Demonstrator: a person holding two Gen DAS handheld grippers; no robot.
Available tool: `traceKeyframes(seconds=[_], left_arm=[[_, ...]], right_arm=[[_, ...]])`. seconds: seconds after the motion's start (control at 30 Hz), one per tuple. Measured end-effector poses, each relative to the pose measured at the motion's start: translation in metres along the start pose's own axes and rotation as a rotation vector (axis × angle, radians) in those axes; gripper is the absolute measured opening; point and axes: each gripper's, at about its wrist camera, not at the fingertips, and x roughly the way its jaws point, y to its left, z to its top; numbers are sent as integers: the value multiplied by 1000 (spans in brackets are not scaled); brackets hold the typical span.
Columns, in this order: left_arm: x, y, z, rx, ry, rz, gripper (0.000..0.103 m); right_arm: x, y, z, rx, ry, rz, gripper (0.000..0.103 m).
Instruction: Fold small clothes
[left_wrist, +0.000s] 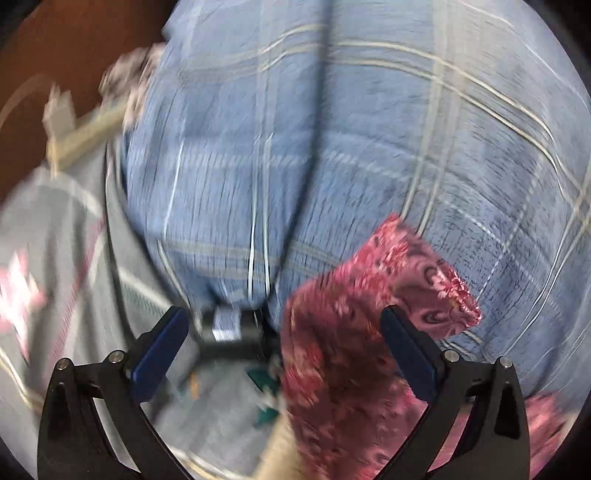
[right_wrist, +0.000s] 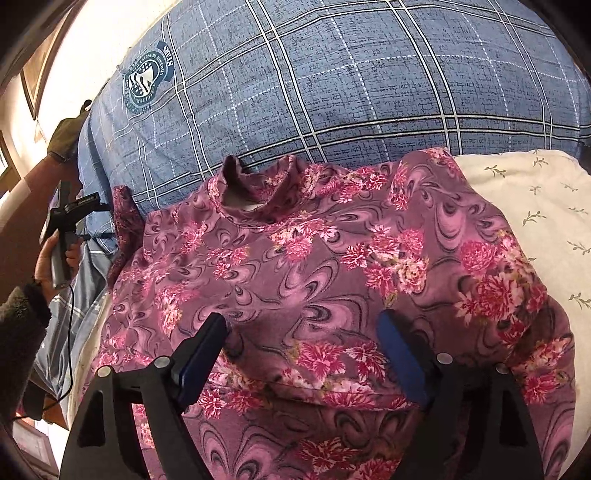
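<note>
A small purple top with pink flowers (right_wrist: 314, 266) lies flat on the bed, collar (right_wrist: 255, 199) pointing away from me. Its lower part is folded up, with the fold edge near my fingers. My right gripper (right_wrist: 303, 319) hovers over the middle of the top, jaws wide apart, and nothing is pinched between them. The left wrist view is blurred. My left gripper (left_wrist: 284, 321) is open there, and a sleeve of the floral top (left_wrist: 340, 350) hangs loose against its right finger (left_wrist: 402, 343). In the right wrist view a hand holds the left gripper's handle (right_wrist: 61, 236) beside the top's left edge.
A blue plaid quilt (right_wrist: 351, 85) with a round badge (right_wrist: 144, 85) bulges behind the top. A cream sheet with small sprigs (right_wrist: 535, 206) lies at the right. Grey patterned cloth (left_wrist: 66, 258) and brown wood (left_wrist: 74, 48) show at the left of the left wrist view.
</note>
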Motion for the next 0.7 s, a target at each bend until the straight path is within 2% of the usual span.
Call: traceKeyframes(seconds=[0.07, 0.17, 0.27, 0.33, 0.37, 0.4, 0.43, 0.47, 0.5, 0.53, 0.57, 0.6, 0.7], left_arm=[[2, -14, 4, 105, -26, 21, 103], [13, -28, 13, 171, -22, -16, 103], [27, -35, 17, 180, -2, -23, 103], [33, -35, 19, 151, 5, -37, 103], [31, -32, 19, 128, -10, -52, 99], [30, -32, 18, 114, -27, -82, 93], [33, -27, 19, 109, -29, -108, 79], [32, -27, 19, 105, -19, -157, 57], [30, -28, 17, 102, -9, -206, 44], [27, -31, 16, 107, -2, -221, 32], [24, -35, 17, 126, -4, -202, 13], [22, -38, 17, 137, 9, -213, 9], [17, -37, 16, 130, 23, -256, 8]], right_arm=[[0, 0, 0, 2, -1, 7, 88], [0, -1, 0, 4, -2, 14, 89], [1, -1, 0, 3, -1, 18, 90], [1, -1, 0, 3, -2, 20, 90], [1, -1, 0, 4, -2, 21, 90], [1, -2, -1, 5, -3, 23, 90], [1, -2, -1, 7, -3, 25, 90], [1, -2, -1, 7, -4, 26, 90], [0, -2, -1, 8, -5, 26, 90], [0, -3, -1, 8, -6, 27, 90], [0, -2, -1, 8, -6, 26, 90], [0, -3, -1, 8, -5, 26, 90], [0, -2, -1, 10, -6, 27, 90]])
